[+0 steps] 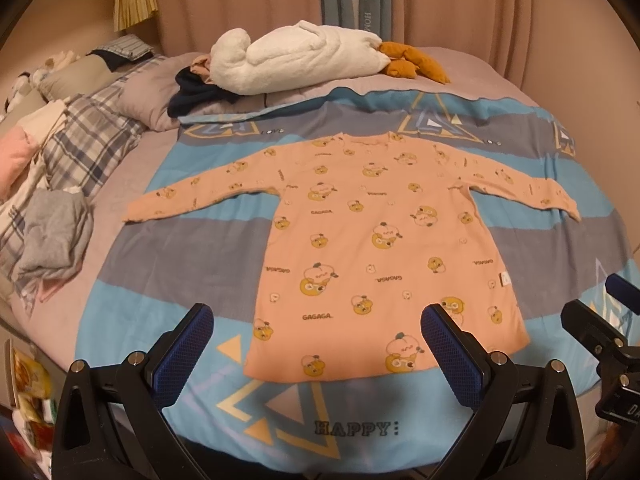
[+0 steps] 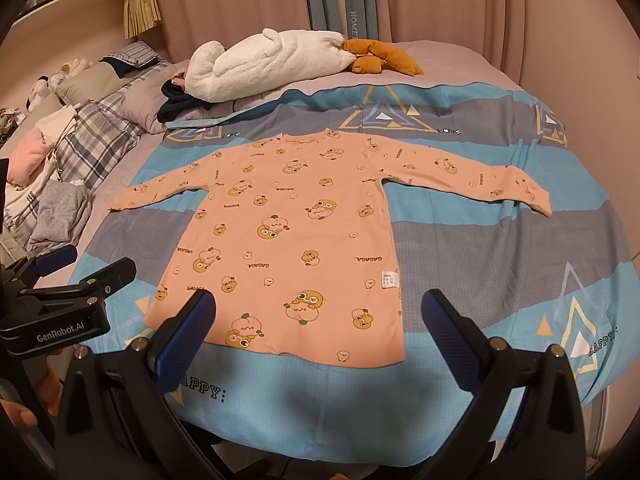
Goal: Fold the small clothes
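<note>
1. A small peach long-sleeved shirt (image 1: 372,248) with a yellow cartoon print is lying flat and spread out on a blue and grey bedcover (image 1: 168,292), which is covering the near part of a bed.
2. The left gripper (image 1: 318,354) is hovering above the shirt's hem with its jaws standing wide apart and holding nothing; its left finger (image 1: 182,354) is showing over bare bedcover just beside the hem's left corner, and its right finger is showing over the lower right part of the shirt.
3. The right gripper (image 2: 318,344) is likewise gaping open and empty, sitting near the hem edge (image 2: 280,350); whether either gripper is touching the cloth cannot be told.
4. The shirt's long axis is running away from both grippers, with the hem nearest and the neckline (image 1: 368,140) pointing toward the far end of the bed.
5. Both sleeves are stretching straight out sideways, and a white label (image 2: 390,280) is lying near the shirt's right side seam.
6. A white plush toy (image 1: 296,54) is resting beyond the neckline, well apart from the shirt.
</note>
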`<state>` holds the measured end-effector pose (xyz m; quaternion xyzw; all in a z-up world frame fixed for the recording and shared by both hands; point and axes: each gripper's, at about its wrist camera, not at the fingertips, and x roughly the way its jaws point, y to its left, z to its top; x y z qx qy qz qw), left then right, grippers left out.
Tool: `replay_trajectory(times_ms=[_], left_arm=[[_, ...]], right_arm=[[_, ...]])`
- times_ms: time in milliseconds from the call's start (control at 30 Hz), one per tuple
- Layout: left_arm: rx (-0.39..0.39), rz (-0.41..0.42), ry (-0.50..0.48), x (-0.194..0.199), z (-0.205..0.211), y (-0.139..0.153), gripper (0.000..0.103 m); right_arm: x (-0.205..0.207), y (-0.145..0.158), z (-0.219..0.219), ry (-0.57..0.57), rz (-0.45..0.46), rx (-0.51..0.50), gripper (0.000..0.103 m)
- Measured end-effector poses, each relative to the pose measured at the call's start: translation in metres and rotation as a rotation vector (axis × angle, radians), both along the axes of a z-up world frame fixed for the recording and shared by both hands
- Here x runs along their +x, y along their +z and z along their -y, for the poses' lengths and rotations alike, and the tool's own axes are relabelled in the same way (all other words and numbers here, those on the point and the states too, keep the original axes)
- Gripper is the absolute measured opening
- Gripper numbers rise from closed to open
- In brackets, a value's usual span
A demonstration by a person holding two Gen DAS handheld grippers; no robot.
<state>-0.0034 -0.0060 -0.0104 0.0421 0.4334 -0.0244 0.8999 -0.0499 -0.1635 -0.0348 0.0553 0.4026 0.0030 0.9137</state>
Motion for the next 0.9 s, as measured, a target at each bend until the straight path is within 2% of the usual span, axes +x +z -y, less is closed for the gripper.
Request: replay_trajectory(times_ms=[900], left_arm=[[0.006, 0.000, 0.000, 0.0002, -0.0002, 0.0004, 0.102]], right_arm=[[0.0002, 0.0022, -0.0016, 0.005, -0.001, 0.000, 0.103]])
